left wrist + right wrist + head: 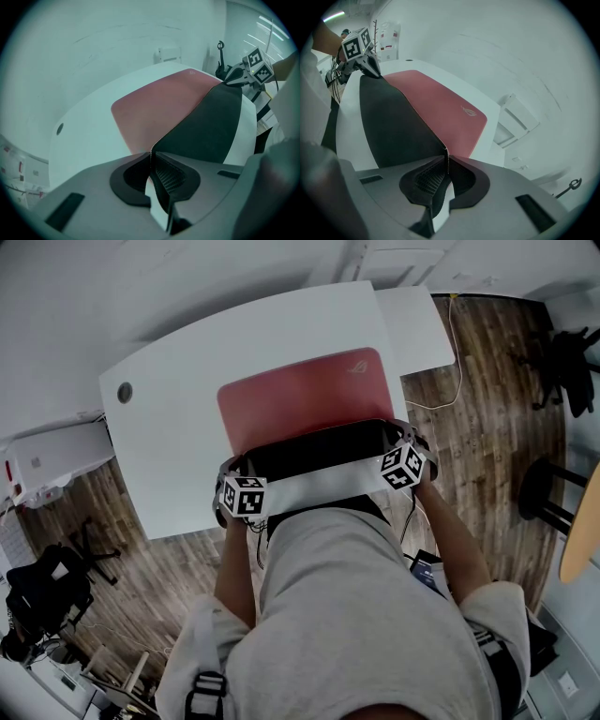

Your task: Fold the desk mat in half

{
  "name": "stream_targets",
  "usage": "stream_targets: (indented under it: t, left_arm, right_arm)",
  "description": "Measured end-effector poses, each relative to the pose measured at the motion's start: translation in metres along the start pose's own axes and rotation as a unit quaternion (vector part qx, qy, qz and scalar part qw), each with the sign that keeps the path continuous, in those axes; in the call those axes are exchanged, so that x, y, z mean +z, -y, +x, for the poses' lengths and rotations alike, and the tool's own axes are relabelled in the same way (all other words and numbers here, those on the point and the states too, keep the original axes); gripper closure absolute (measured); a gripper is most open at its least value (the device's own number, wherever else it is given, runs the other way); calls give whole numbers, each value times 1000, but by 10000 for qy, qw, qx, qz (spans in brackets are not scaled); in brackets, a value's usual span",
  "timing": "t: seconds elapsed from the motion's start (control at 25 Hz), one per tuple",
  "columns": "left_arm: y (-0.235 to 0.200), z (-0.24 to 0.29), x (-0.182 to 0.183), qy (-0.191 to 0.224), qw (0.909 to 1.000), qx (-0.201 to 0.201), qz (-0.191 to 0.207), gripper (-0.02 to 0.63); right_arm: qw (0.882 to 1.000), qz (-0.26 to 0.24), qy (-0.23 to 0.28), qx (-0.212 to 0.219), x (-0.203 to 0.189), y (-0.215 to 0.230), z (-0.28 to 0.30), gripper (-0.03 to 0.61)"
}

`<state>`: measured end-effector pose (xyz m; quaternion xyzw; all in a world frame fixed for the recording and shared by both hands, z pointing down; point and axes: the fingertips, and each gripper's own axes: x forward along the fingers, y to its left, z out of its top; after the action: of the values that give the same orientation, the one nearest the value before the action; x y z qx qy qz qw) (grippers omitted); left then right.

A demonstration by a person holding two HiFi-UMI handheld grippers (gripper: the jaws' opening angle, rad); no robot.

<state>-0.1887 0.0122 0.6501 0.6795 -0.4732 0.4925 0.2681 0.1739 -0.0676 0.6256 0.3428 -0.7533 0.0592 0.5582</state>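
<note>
A red desk mat (300, 395) lies on the white table (178, 427). Its near edge is lifted and turned up, so the black underside (319, 448) faces me. My left gripper (232, 468) is shut on the mat's near left corner. My right gripper (401, 435) is shut on the near right corner. In the left gripper view the mat's edge runs straight into the closed left gripper (151, 154), and the right gripper (234, 77) holds the far corner. In the right gripper view the right gripper (446, 152) pinches the edge, and the left gripper (370, 68) holds the other end.
A cable hole (125, 391) sits near the table's left end. A second white desk top (422, 324) adjoins at the right, with a cable (457, 371) over the wooden floor. A black chair (47, 592), a white cabinet (56, 460) and a stool (544, 488) stand around.
</note>
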Motion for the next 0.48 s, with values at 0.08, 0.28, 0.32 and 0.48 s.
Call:
stream_targets:
  t: [0.08, 0.28, 0.32, 0.48]
  left_arm:
    - [-1, 0, 1, -5, 10000, 3, -9, 572]
    - [-4, 3, 1, -32, 10000, -11, -16, 572]
    - [-5, 3, 2, -38, 10000, -9, -9, 572]
    - [-10, 3, 7, -17, 10000, 21, 59, 572]
  right_arm:
    - [10000, -18, -2, 2, 2, 2, 1, 521]
    - [10000, -65, -37, 17, 6, 5, 5, 522]
    - [10000, -67, -43, 17, 7, 5, 6, 522]
    - [10000, -63, -58, -14, 11, 9, 7, 520]
